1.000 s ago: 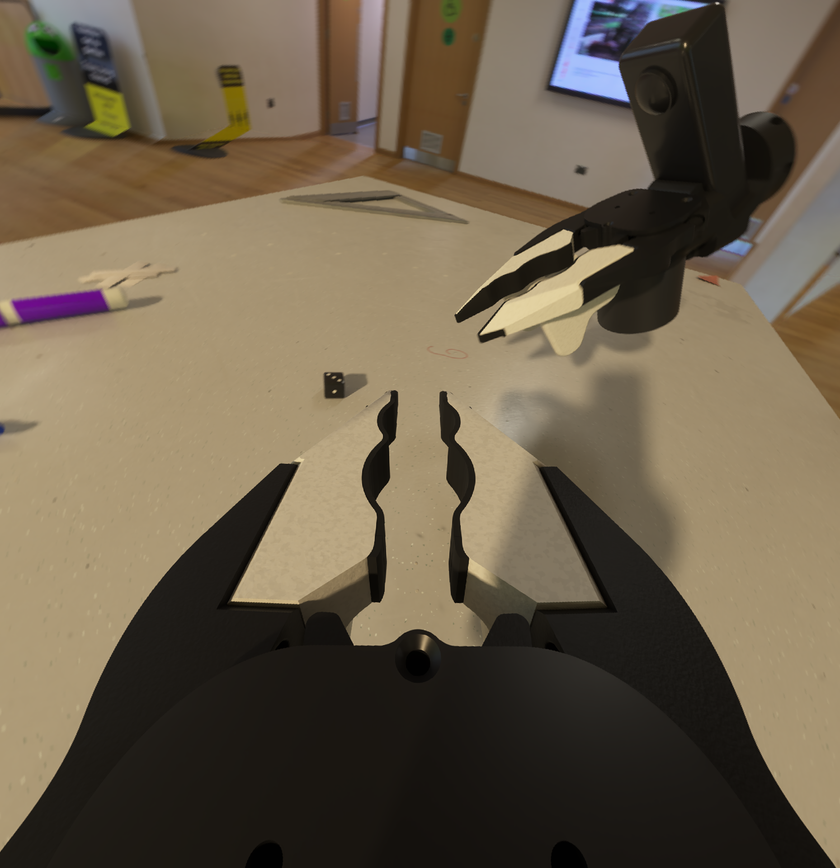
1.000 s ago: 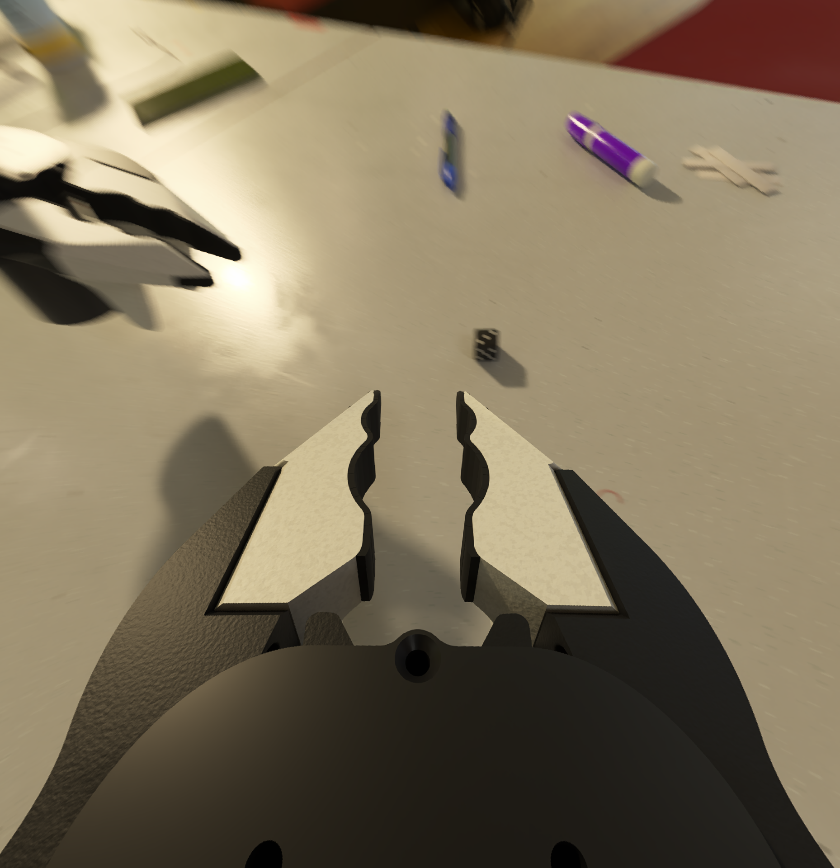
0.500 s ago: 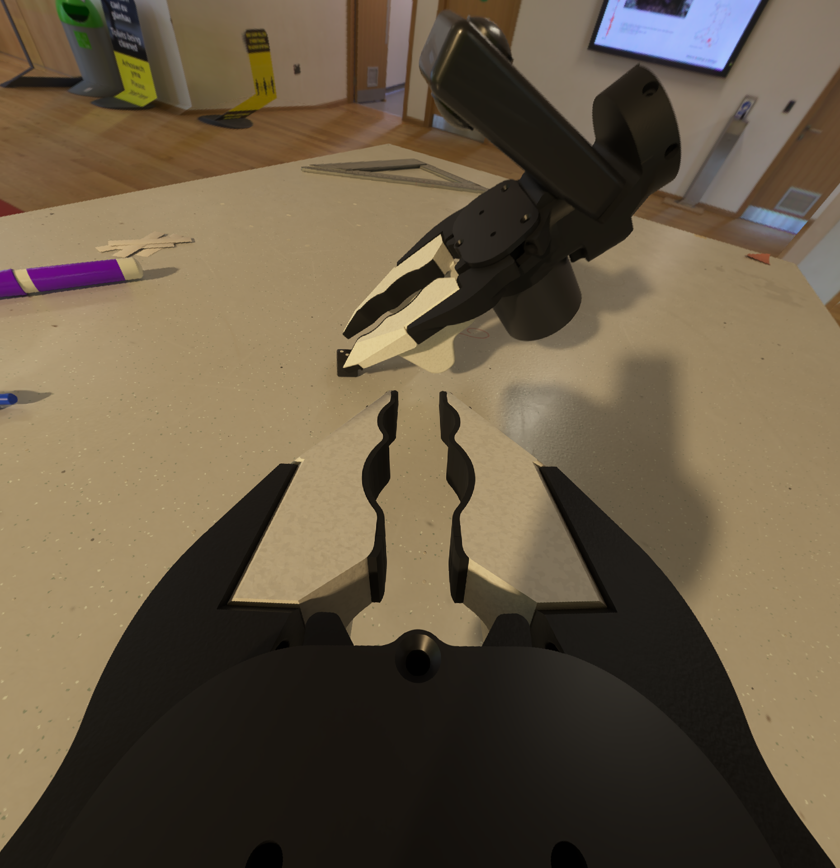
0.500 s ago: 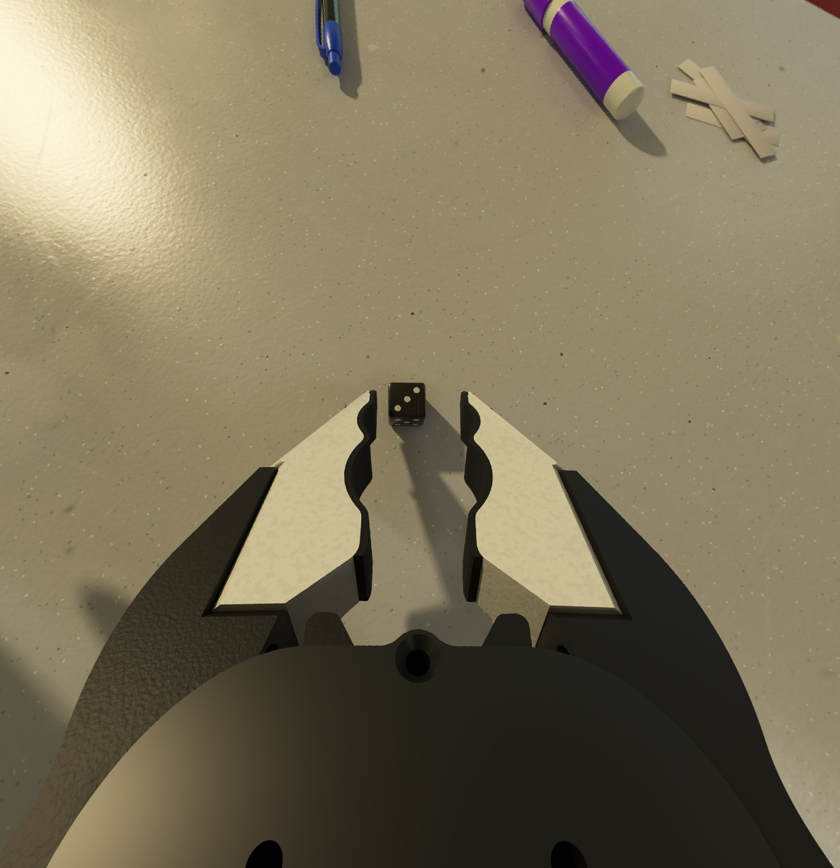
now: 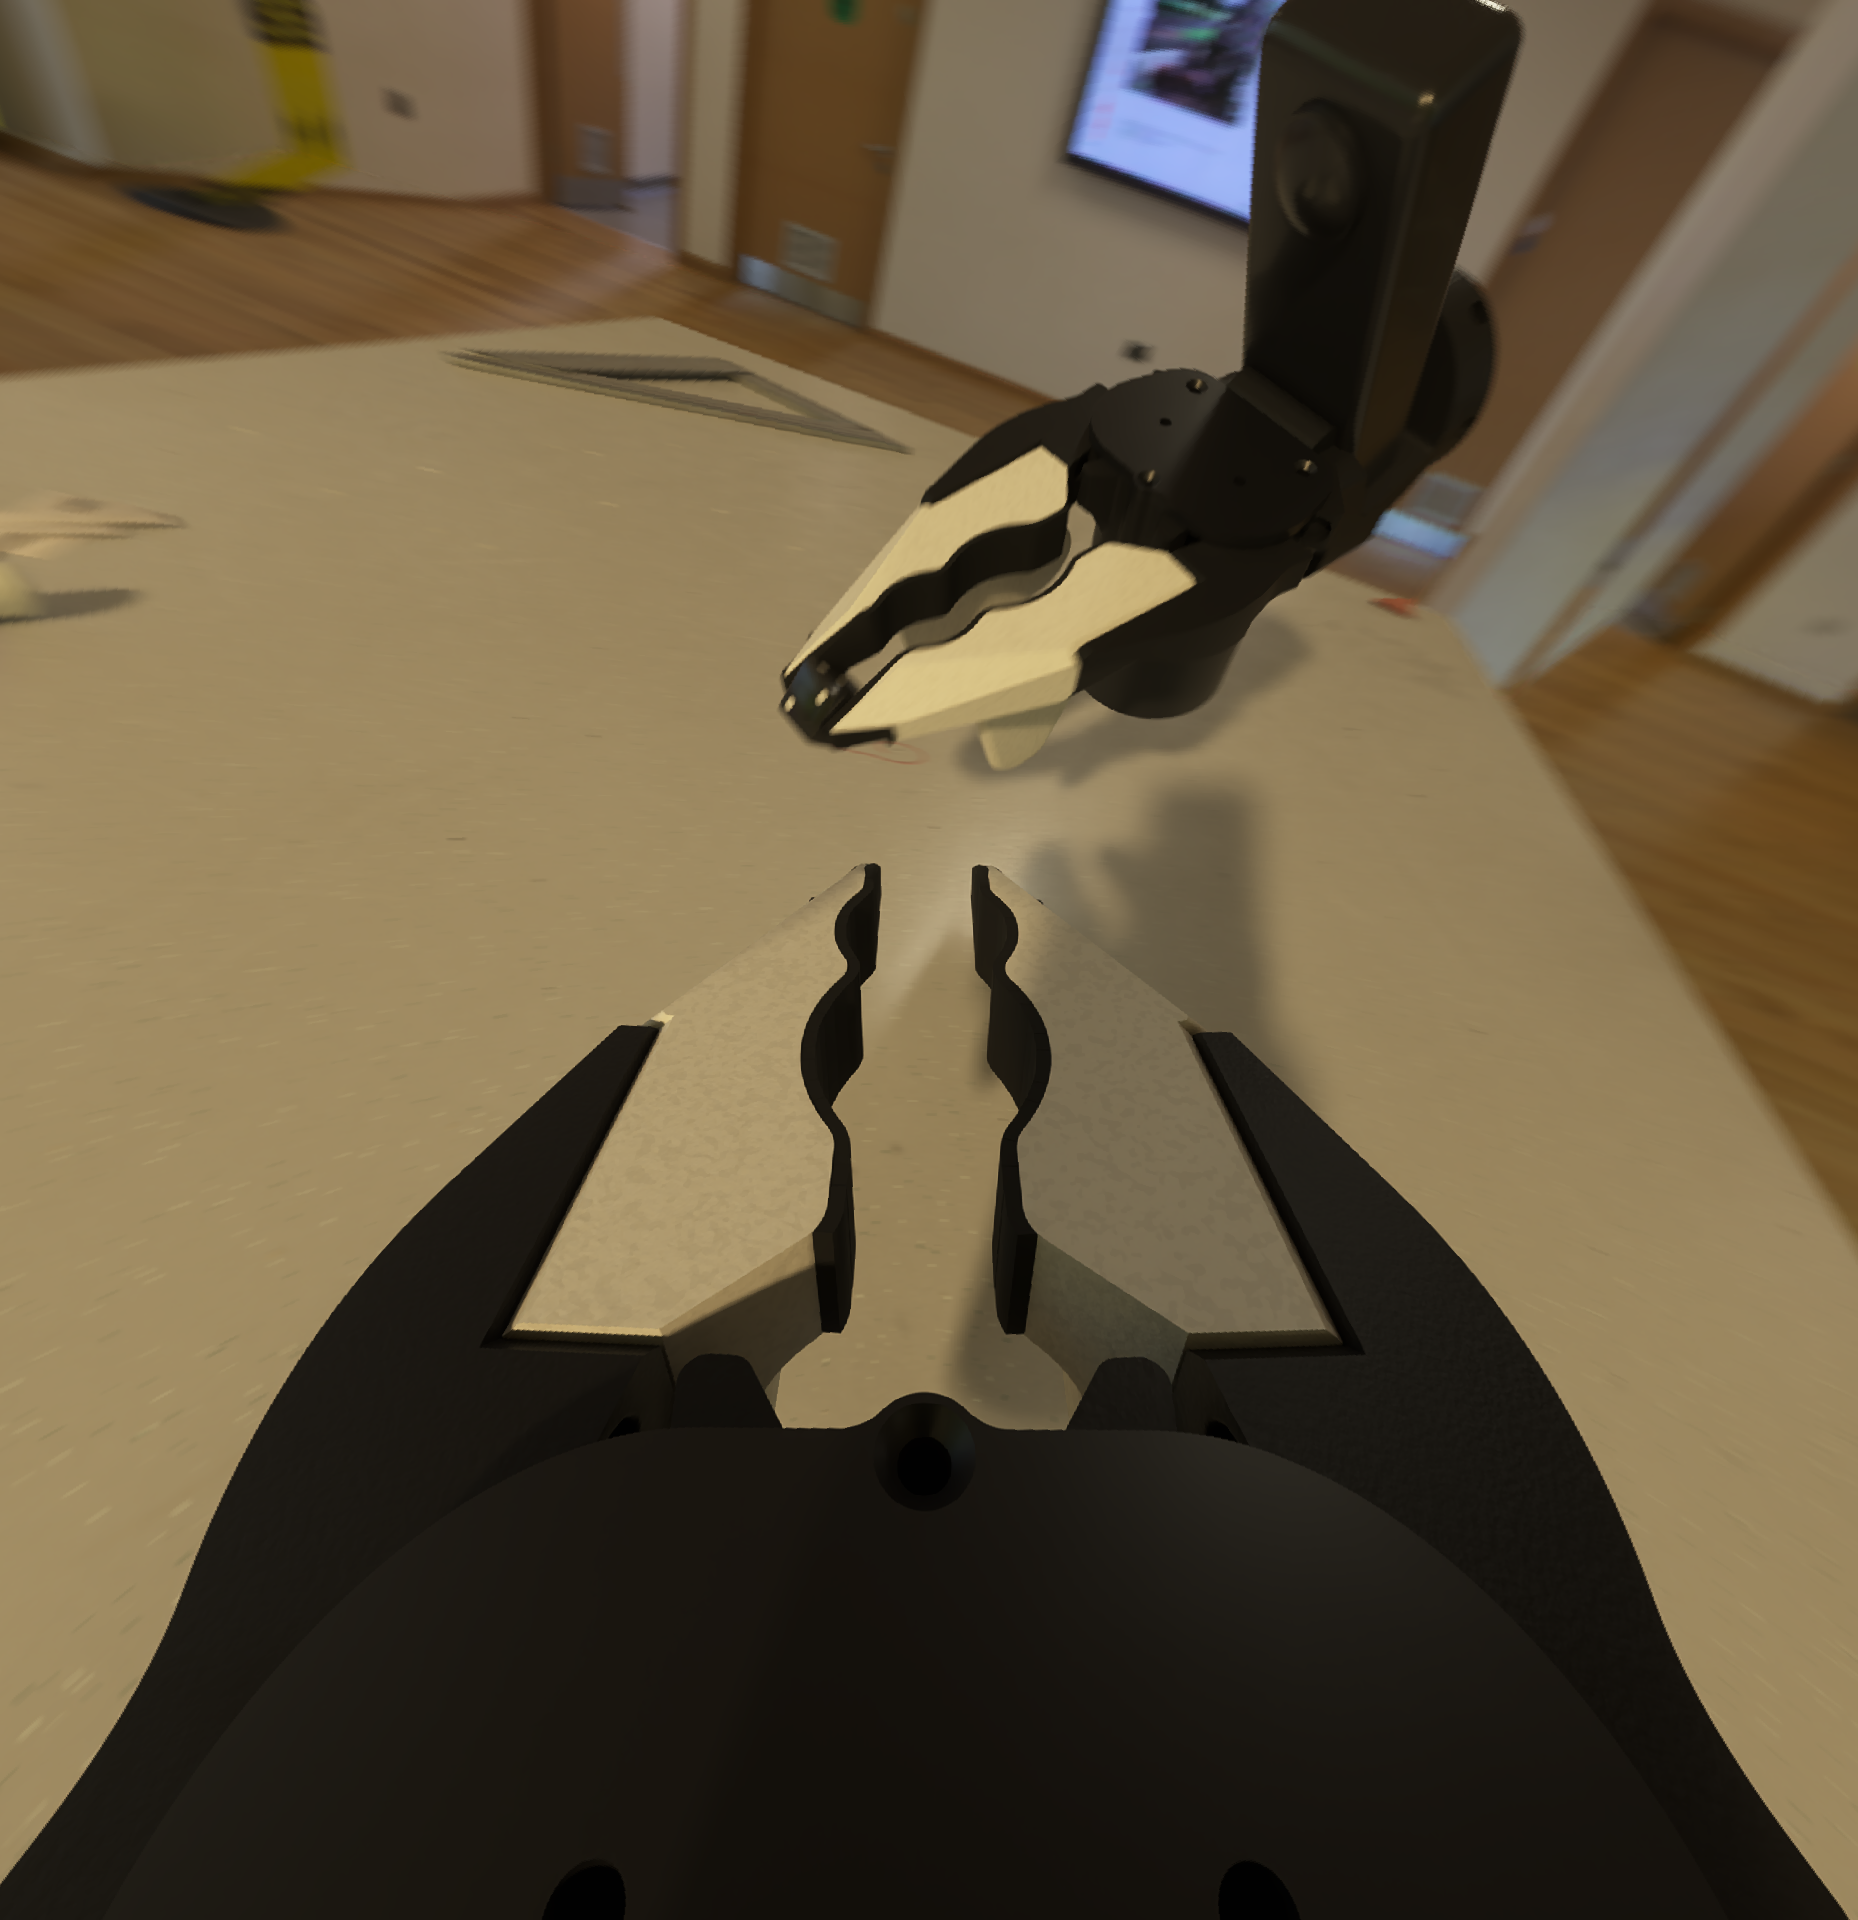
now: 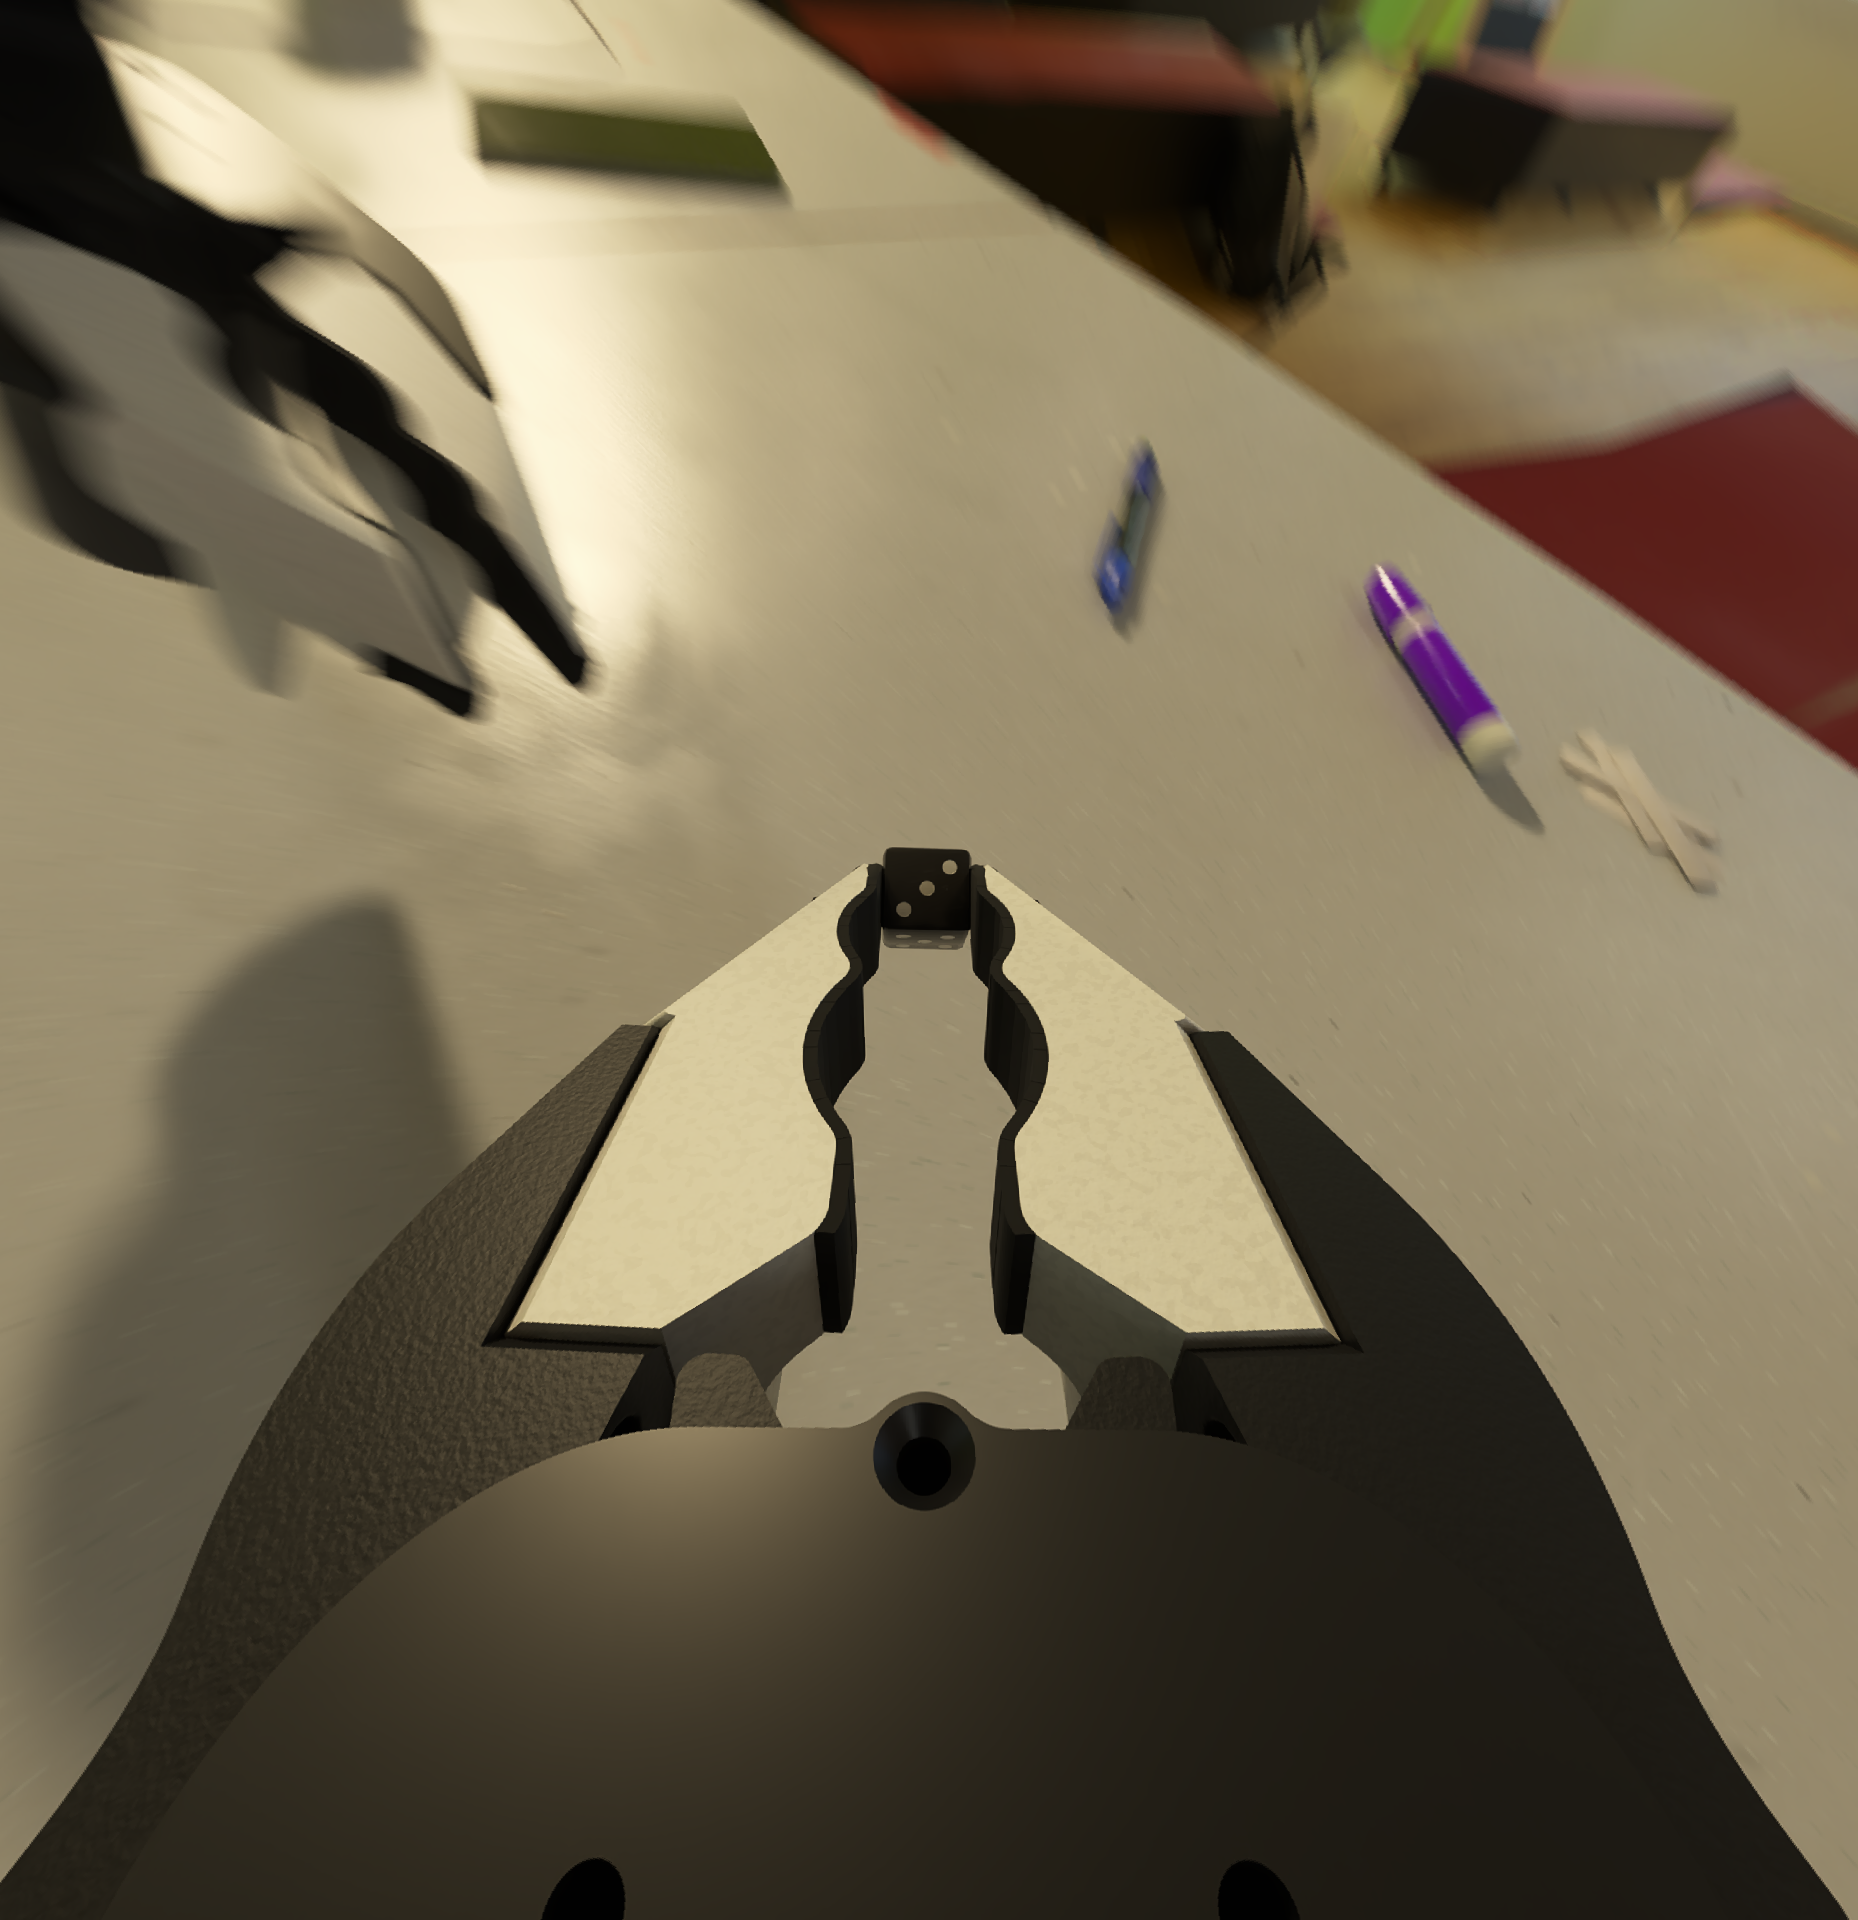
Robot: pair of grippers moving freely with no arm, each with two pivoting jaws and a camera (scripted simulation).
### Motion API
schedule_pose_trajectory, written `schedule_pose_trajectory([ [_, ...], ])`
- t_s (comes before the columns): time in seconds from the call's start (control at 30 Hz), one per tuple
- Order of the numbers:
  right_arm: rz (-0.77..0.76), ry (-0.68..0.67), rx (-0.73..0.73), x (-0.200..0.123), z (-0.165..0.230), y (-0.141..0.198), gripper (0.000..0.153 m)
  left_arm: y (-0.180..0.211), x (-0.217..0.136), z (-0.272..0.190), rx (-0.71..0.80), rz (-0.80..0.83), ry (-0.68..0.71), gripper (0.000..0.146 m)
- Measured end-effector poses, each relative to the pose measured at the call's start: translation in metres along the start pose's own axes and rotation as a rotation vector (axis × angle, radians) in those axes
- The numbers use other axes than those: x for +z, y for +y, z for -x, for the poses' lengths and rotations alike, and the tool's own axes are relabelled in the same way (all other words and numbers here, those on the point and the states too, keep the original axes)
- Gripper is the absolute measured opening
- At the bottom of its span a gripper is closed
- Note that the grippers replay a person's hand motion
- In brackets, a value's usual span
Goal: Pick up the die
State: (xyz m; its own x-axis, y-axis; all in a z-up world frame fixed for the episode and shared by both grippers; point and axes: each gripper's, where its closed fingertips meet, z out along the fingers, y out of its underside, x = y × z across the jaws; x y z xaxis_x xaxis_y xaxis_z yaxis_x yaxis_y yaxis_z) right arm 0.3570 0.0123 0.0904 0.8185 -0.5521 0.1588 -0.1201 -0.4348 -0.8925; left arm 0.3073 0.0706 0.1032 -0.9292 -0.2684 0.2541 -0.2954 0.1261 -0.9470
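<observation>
Currently, the right gripper (image 6: 926, 883) is clamped on the die (image 6: 926, 886), pinched between its fingertips with the three-pip face toward the camera. In the left wrist view, gripper and die (image 5: 816, 694) are raised clear of the surface (image 5: 405, 810). The left gripper (image 5: 925, 883) is parted and empty, above bare surface. A purple marker (image 6: 1436, 670), blue pen (image 6: 1131, 549) and crossed sticks (image 6: 1642, 805) lie well apart.

The right gripper (image 5: 837, 707) hangs above the table (image 5: 385, 831) toward its far right edge, pinching what seems the black die (image 5: 816, 698); the left gripper (image 5: 925, 883) hovers with fingers slightly apart.
</observation>
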Motion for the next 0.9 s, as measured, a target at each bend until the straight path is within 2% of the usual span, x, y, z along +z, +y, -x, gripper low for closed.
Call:
schedule_pose_trajectory([
  [0.1,-0.229,-0.155,0.023,-0.041,0.030,-0.029,0.016,0.002,0.001,-0.016,-0.031,0.021,0.137,0.017],
  [0.17,-0.311,-0.258,0.037,-0.061,0.046,-0.039,0.016,0.004,0.002,-0.031,-0.035,0.031,0.239,0.017],
  [0.33,-0.360,-0.524,0.012,-0.088,0.081,-0.049,0.016,0.009,0.003,-0.068,-0.100,0.104,0.529,0.017],
  [0.57,-0.302,-0.637,-0.108,-0.097,0.107,-0.054,0.016,-0.001,-0.005,-0.106,-0.112,0.186,0.798,0.017],
  [0.9,-0.279,-0.642,-0.233,-0.107,0.115,-0.059,0.016,-0.008,-0.008,-0.123,-0.263,0.197,1.065,0.017],
])
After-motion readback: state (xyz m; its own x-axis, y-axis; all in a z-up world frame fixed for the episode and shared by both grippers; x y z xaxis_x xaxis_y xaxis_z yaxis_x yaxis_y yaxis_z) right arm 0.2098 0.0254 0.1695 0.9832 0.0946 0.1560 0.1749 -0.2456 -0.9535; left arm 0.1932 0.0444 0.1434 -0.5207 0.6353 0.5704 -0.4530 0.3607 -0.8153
